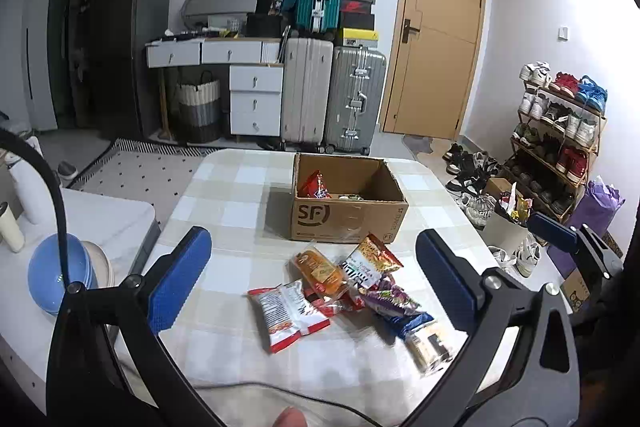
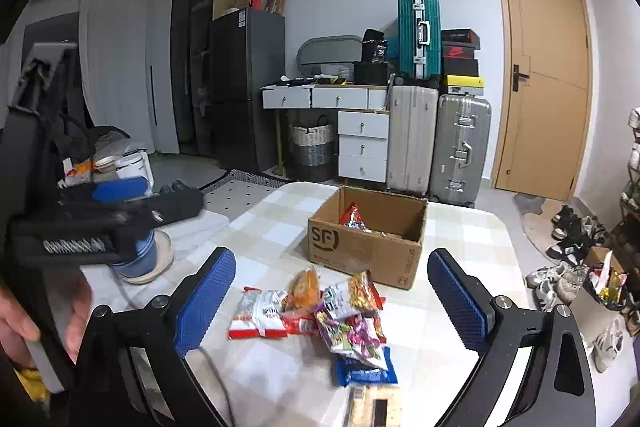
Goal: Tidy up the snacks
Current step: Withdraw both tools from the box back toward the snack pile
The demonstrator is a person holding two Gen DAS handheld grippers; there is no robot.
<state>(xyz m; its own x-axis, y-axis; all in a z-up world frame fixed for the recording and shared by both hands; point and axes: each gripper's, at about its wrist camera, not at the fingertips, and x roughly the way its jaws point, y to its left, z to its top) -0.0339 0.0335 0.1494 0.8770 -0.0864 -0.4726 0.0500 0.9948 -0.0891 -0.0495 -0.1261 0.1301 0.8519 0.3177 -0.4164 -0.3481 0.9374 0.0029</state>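
Note:
A pile of snack packets (image 1: 344, 287) lies on the checked tablecloth (image 1: 224, 187), also seen in the right wrist view (image 2: 332, 315). It includes a red-and-white packet (image 1: 286, 311), an orange packet (image 1: 318, 267) and a blue packet (image 2: 366, 371). Behind it stands an open cardboard box (image 1: 348, 215) marked SF, with a red packet (image 1: 316, 185) inside; the box shows in the right wrist view too (image 2: 368, 251). My left gripper (image 1: 314, 283) is open and empty above the pile. My right gripper (image 2: 332, 307) is open and empty above the pile.
A blue bowl on a plate (image 1: 60, 275) sits at the table's left, with a white bottle (image 1: 10, 227). A cable (image 1: 280, 391) runs along the near edge. Suitcases (image 1: 332, 99), drawers (image 1: 256, 99) and a shoe rack (image 1: 560, 131) stand beyond the table.

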